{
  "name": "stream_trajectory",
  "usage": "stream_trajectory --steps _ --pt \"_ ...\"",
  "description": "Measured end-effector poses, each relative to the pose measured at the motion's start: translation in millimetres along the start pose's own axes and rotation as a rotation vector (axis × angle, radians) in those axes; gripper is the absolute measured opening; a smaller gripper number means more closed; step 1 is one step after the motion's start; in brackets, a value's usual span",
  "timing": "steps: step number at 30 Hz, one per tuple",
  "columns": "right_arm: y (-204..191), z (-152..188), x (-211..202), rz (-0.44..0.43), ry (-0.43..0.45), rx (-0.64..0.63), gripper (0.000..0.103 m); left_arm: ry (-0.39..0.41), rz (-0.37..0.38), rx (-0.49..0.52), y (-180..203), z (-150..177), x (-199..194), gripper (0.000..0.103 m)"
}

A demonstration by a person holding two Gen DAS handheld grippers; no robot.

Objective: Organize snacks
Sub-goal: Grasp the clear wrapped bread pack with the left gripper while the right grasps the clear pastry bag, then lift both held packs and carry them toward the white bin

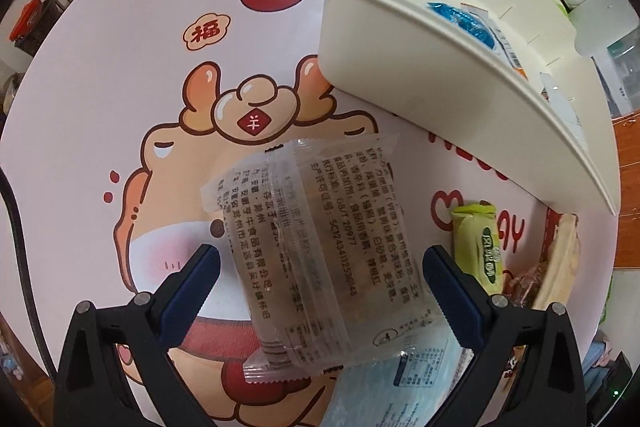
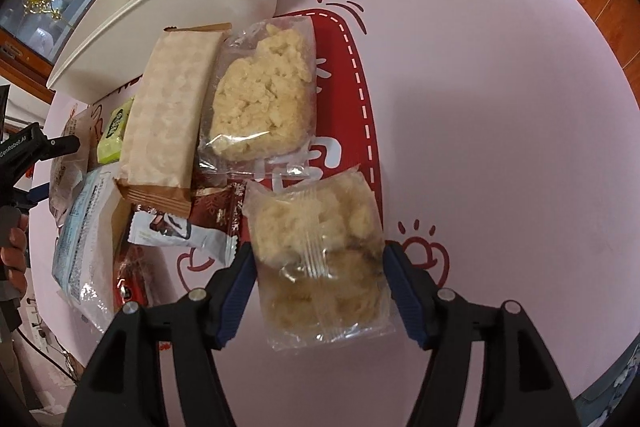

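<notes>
A clear packet with printed text [image 1: 320,211], holding a brownish snack, lies flat on the pink cartoon table cover [image 1: 152,11]. My left gripper [image 1: 322,251] stands over it, jaws wide, one blue pad at each long side with a slim gap. In the right wrist view a clear packet of pale crumbly snack [image 2: 316,211] lies between the pads of my right gripper [image 2: 319,249], which sit right at its edges without squeezing it. A cream bin [image 1: 400,67] [image 2: 160,7] stands behind, with a blue packet [image 1: 460,19] inside.
Loose snacks lie between the grippers: a green packet [image 1: 478,247], a long beige packet [image 2: 168,115], a second pale crumbly packet [image 2: 264,91], a brown-and-white packet [image 2: 180,231] and a light-blue packet [image 2: 80,227]. The left gripper's body [image 2: 36,147] shows at the left edge.
</notes>
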State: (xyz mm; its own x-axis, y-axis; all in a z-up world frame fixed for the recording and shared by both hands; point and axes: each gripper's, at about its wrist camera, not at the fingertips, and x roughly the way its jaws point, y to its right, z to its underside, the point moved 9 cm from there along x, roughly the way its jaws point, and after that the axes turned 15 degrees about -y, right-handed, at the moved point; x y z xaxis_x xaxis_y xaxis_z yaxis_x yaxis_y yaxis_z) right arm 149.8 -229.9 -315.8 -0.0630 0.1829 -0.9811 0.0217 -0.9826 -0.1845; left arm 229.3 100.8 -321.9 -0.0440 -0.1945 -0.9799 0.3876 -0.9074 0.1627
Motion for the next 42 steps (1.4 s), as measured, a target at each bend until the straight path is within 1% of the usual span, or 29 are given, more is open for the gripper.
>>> stream_trajectory --steps 2,4,7,9,10,11,14,18,21,23,27,32,39,42 --pt "-2.7 -2.6 0.7 0.015 0.003 -0.012 0.068 -0.008 -0.004 -0.001 0.3 -0.4 5.1 0.099" --pt "-4.7 -4.9 1.9 0.045 0.010 -0.029 0.069 -0.016 0.023 -0.003 1.9 0.0 9.2 0.088" --pt "-10.4 -5.8 4.8 0.098 0.021 -0.055 0.069 0.000 0.011 0.011 3.0 1.1 7.8 0.083" --pt "-14.1 -6.2 7.0 0.148 0.029 -0.079 0.069 0.015 0.006 0.023 3.9 2.9 5.2 0.077" --pt "-15.3 -6.1 7.6 0.161 0.032 -0.084 0.069 0.024 0.002 0.031 1.5 7.8 3.4 0.075" --pt "-16.1 -6.1 7.4 0.160 0.037 -0.079 0.068 0.035 -0.005 0.044 2.5 9.0 1.3 0.073" --pt "-14.3 -7.1 5.3 0.155 0.043 -0.054 0.057 0.063 -0.037 0.088 5.7 16.8 -5.4 0.068" --pt "-14.9 -7.1 3.4 0.137 0.035 -0.028 0.051 0.078 -0.049 0.125 7.7 28.7 -11.7 0.067" --pt "-9.6 -7.8 2.2 0.117 0.015 0.002 0.049 0.084 -0.057 0.152 8.1 39.7 -21.0 0.067" --pt "-8.0 -6.0 2.1 0.096 0.001 0.015 0.048 0.089 -0.057 0.170 1.5 41.9 -25.0 0.067" --pt "-10.7 0.7 -4.6 0.079 -0.003 0.014 0.048 0.119 -0.067 0.211 -6.7 56.7 -46.0 0.067" --pt "-29.8 6.1 -20.3 0.076 0.027 -0.019 0.048 0.179 -0.077 0.283 -4.6 74.9 -74.4 0.067" --pt "-61.5 10.5 -52.5 0.049 0.092 -0.084 0.048 0.276 -0.069 0.417 22.2 104.4 -116.8 0.067" --pt "-78.2 13.1 -73.6 0.037 0.135 -0.123 0.048 0.311 -0.056 0.469 35.5 111.2 -133.0 0.067"
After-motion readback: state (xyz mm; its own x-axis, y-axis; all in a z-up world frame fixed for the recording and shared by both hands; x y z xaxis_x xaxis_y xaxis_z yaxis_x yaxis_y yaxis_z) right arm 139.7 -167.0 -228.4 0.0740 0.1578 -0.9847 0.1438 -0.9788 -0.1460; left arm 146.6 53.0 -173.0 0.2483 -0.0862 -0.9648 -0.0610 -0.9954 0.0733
